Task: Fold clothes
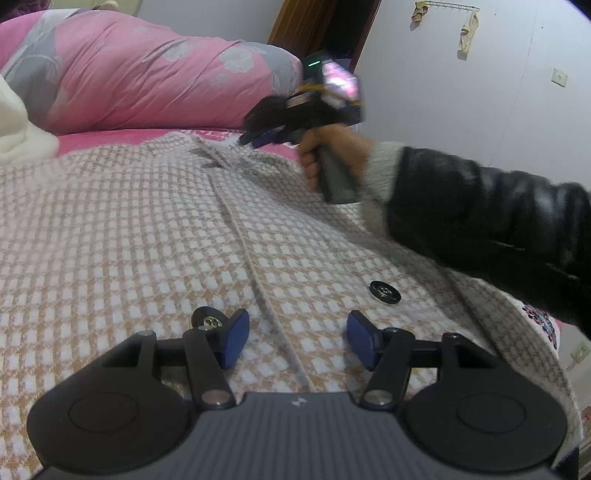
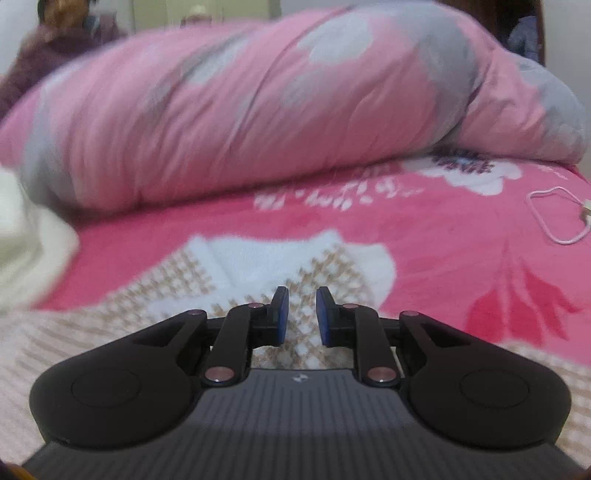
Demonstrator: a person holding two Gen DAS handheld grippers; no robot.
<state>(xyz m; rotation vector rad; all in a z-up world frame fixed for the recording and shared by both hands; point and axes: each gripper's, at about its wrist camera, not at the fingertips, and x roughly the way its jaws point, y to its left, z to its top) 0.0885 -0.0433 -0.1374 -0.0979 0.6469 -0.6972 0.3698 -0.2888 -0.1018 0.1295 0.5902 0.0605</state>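
My bed (image 2: 461, 236), pink floral sheet: checked coat (image 1: 129, 229) spread flat, rolled pink quilt (image 2: 258, 110) behind, white cable (image 2: 554, 218) at right.

A rolled pink quilt (image 1: 147, 74) with grey flowers lay across the far side of the bed; under it spread a bright pink bedsheet (image 2: 461, 236) printed with white and red flowers; a white cable (image 2: 554, 218) lay looped on the sheet at the right; a cream blanket (image 1: 18, 129) sat at the left; cloth items (image 1: 468, 33) hung from wall hooks (image 1: 452, 5) beside a brown door frame (image 1: 288, 22).
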